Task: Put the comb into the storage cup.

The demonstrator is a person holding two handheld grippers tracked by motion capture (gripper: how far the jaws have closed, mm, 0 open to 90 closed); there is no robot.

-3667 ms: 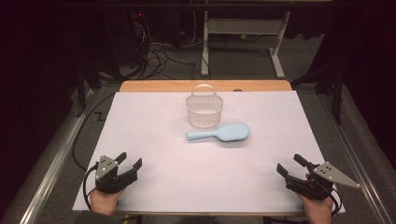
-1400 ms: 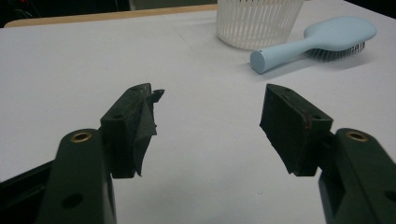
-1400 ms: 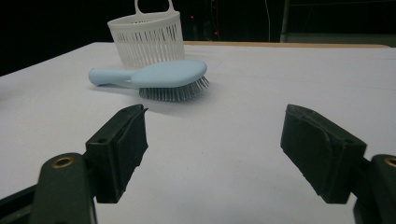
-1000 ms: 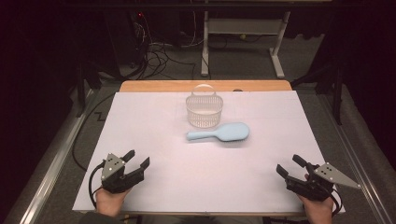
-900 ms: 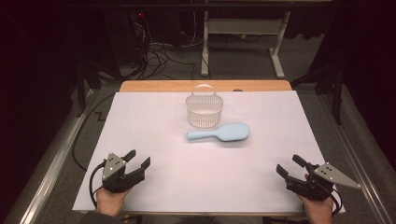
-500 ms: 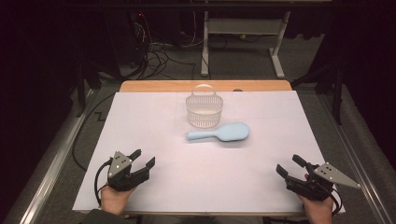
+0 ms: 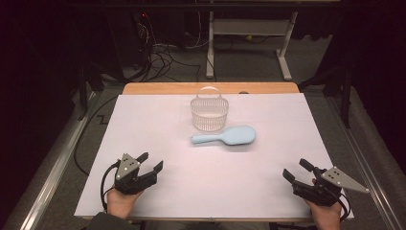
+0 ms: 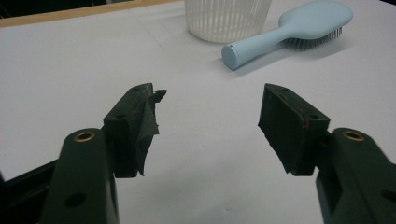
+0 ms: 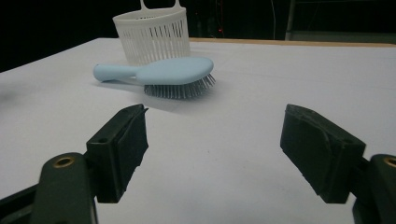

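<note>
A white-covered desk [image 7: 143, 120] is filling the middle of the high view, with a white slatted basket [image 7: 209, 114] standing just above centre and a pale blue hairbrush [image 7: 225, 136] lying bristles-down directly below it, handle pointing frame-left. The left claw [image 7: 149, 163], at lower left, is gaping wide and holding nothing; the right claw [image 7: 298, 170], at lower right, is likewise spread and empty. The risk lies in the pickup: jaws closing on the rounded, smooth handle could be squeezing it sideways, sending the brush skidding into the light basket and tipping it.
</note>
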